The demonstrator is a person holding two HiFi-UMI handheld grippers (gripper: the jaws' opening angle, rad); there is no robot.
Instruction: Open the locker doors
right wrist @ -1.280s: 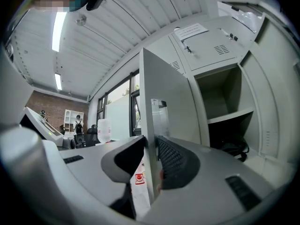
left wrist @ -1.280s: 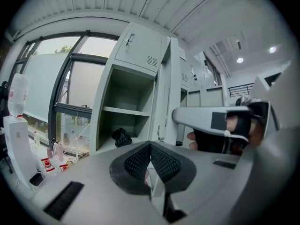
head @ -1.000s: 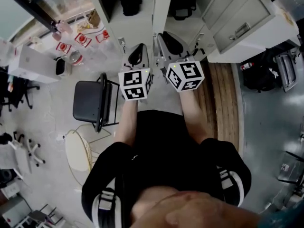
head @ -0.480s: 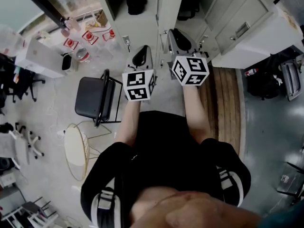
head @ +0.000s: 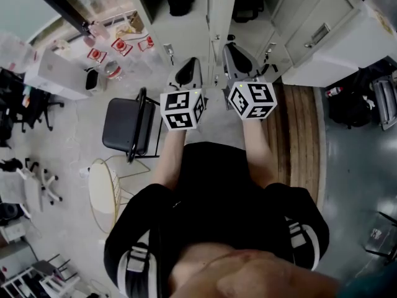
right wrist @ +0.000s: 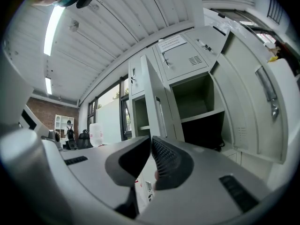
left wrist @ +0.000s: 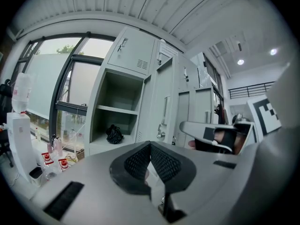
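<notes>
- Right gripper (right wrist: 151, 138): the jaws have just been closing. The ribbed pads (right wrist: 165, 159) now stand tip to tip with only a hairline between them, and nothing is caught there.
- Left gripper (left wrist: 150, 145): clenched, pad tips meeting, nothing held.
- Both grippers are held out side by side toward the lockers, near each other but apart. The left marker cube (head: 182, 108) and right marker cube (head: 252, 100) face up at the head view.
- Middle locker door (head: 221, 11): already open, seen edge-on just beyond and between the two gripper tips. From the right gripper view it rises just above the jaws, with its long vertical handle (right wrist: 159, 116) in plain sight. No view shows contact with either gripper.
- Left compartment (left wrist: 117, 93): open, with a black bag (left wrist: 114, 134) sitting on its lower shelf.
- Right compartment (right wrist: 194, 95): open, one shelf across it, dark below the shelf.
- Upper door (right wrist: 180, 55): swung out, vent slots showing.
- Far right door (right wrist: 260, 102): also swung wide, with a handle on its face.
- Surroundings: a black chair (head: 127, 126) stands on the person's left, and a wooden floor strip (head: 301, 135) runs along the right, under the open doors.
</notes>
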